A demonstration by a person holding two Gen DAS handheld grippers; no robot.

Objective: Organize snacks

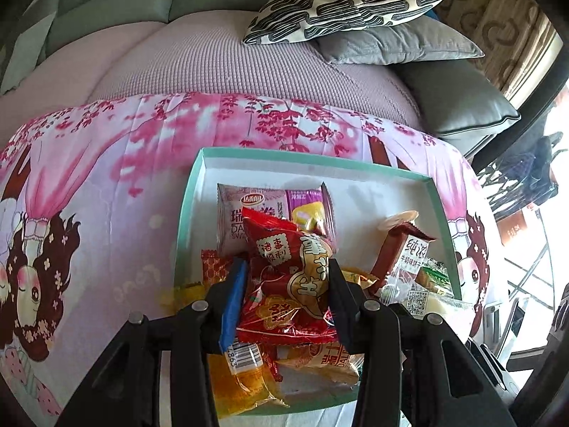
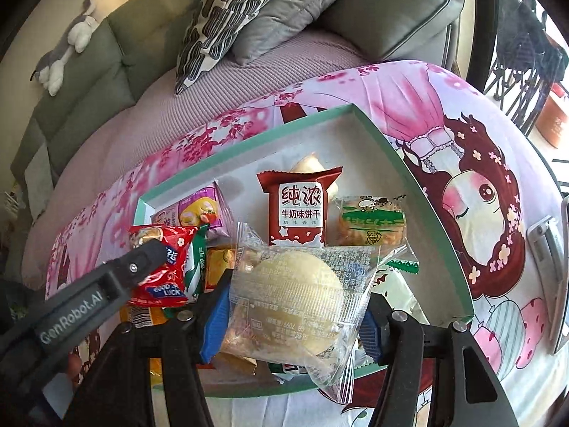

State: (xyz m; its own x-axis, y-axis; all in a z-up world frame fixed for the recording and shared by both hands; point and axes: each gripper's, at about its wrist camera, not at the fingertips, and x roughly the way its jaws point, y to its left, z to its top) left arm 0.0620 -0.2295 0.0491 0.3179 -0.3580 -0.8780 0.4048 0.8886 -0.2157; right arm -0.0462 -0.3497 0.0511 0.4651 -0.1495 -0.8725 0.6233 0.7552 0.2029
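A shallow teal-rimmed tray (image 1: 193, 195) (image 2: 377, 135) lies on a pink cartoon blanket and holds several snack packets. My left gripper (image 1: 286, 277) is shut on a red snack packet (image 1: 291, 284) above the tray's near left part; the packet also shows in the right wrist view (image 2: 160, 267). My right gripper (image 2: 295, 306) is shut on a clear-wrapped round pastry (image 2: 295, 295) above the tray's near edge. A brown-and-white biscuit pack (image 2: 297, 210) (image 1: 405, 252), a purple cake pack (image 1: 249, 210) (image 2: 199, 210) and a green-labelled cracker pack (image 2: 371, 226) lie in the tray.
The blanket (image 1: 106, 178) covers a low surface before a lilac-covered sofa (image 1: 213, 57). A black-and-white patterned cushion (image 1: 348, 3) and grey cushions (image 1: 398, 42) lie at the back. A plush toy (image 2: 67, 46) rests on the sofa back. Dark metal furniture (image 1: 522, 178) stands at right.
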